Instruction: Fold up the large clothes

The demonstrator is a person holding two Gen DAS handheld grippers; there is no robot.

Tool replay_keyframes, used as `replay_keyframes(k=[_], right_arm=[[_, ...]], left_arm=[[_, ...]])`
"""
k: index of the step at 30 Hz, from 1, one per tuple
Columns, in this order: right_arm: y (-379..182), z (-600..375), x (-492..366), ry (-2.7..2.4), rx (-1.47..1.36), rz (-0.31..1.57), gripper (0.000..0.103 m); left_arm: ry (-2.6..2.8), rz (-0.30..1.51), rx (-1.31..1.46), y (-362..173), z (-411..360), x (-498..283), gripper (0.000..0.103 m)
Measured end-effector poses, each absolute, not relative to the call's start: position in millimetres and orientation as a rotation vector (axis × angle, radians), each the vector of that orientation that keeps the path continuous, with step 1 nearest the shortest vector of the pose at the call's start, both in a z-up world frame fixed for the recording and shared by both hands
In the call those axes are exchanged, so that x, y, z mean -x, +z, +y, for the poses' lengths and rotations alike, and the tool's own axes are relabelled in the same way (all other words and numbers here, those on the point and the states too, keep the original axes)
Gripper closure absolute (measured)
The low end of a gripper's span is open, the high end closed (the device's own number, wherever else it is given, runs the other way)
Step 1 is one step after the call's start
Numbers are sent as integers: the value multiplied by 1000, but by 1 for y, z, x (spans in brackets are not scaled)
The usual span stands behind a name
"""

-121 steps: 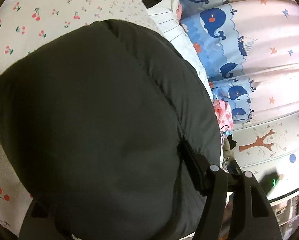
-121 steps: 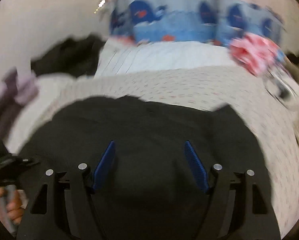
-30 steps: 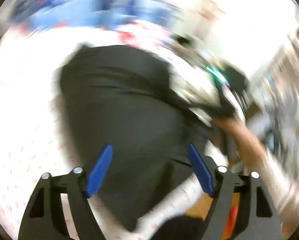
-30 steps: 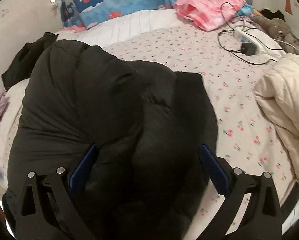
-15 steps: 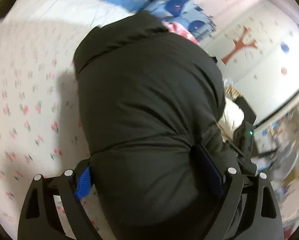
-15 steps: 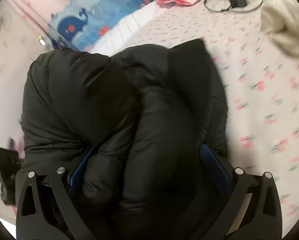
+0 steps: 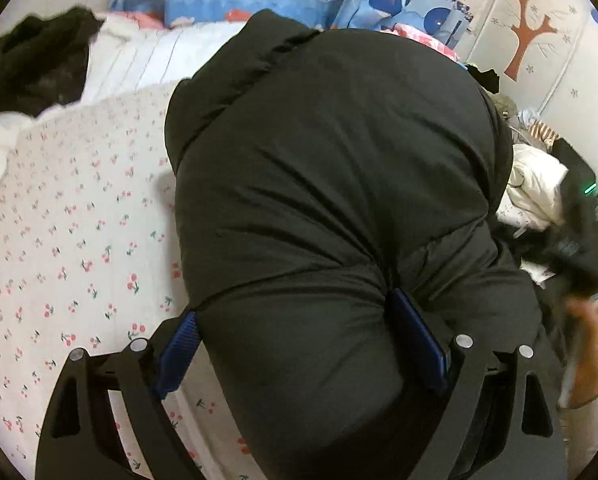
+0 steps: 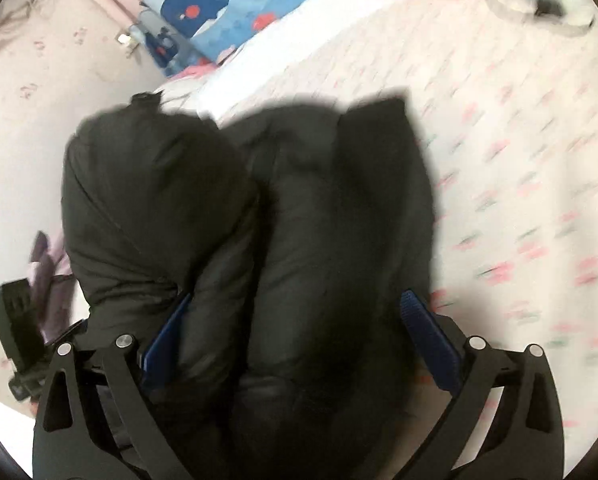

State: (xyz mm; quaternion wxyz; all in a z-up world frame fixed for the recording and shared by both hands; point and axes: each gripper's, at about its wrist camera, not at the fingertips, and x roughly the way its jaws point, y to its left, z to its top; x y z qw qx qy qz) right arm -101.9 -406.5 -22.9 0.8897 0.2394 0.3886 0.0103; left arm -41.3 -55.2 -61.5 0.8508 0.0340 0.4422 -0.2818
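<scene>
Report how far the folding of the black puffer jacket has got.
Done: the black puffer jacket is already bundled into a thick roll on the cherry-print bedsheet. In hand: the left gripper and the right gripper each straddle an end of the roll, pads against the padding. Left: setting it down neatly; a cream padded garment lies unfolded beyond.

The left gripper (image 7: 299, 340), open above the bed a second ago, now straddles the folded end of the black jacket (image 7: 331, 168), its blue pads (image 7: 177, 354) wide apart and pressed into the padding on both sides. The right gripper (image 8: 299, 344) likewise has the jacket's other end bulging between its pads (image 8: 429, 338), where a second ago only part of the bundle lay there. In the right wrist view the cherry-print sheet (image 8: 519, 168) is now blurred, and the cream coat is gone.
</scene>
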Motion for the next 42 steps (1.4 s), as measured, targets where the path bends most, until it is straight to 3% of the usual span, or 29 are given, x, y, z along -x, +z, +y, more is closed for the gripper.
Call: replay_keyframes(k=[4,7,10,13,18,22,27,31,39,42], right_arm=[[52,-381,106,69,-365,607,6],[66,-346,71,190,-292,612,6],[25,-334,19,66,-232,734,6],[-39,-368,4,30,-486,819,6],[-43,-367,15,-36,-485,775,6],[-63,-370,32,-54,-547,723,7],[-70,-396,39,-26,-610,731,7],[-49,-396,47,-57,-592,766,7],[66,-353,47,-20,-395,543,7],[67,-342,10,34,-412,576,7]], left_arm=[[-561,880,-113,-60,-56,48,16],[-547,865,-137,-59,-57,50,16],[-540,850,-168,-56,-50,56,16],[-489,741,-166,-30,-41,61,16],[-492,581,-179,0,-60,50,16],[-583,677,-253,-37,-93,31,16],[-588,646,-274,-57,-97,40,16],[-590,654,-267,-59,-92,39,16],[-579,638,-264,-59,-92,41,16],[-579,638,-257,-59,-92,40,16]])
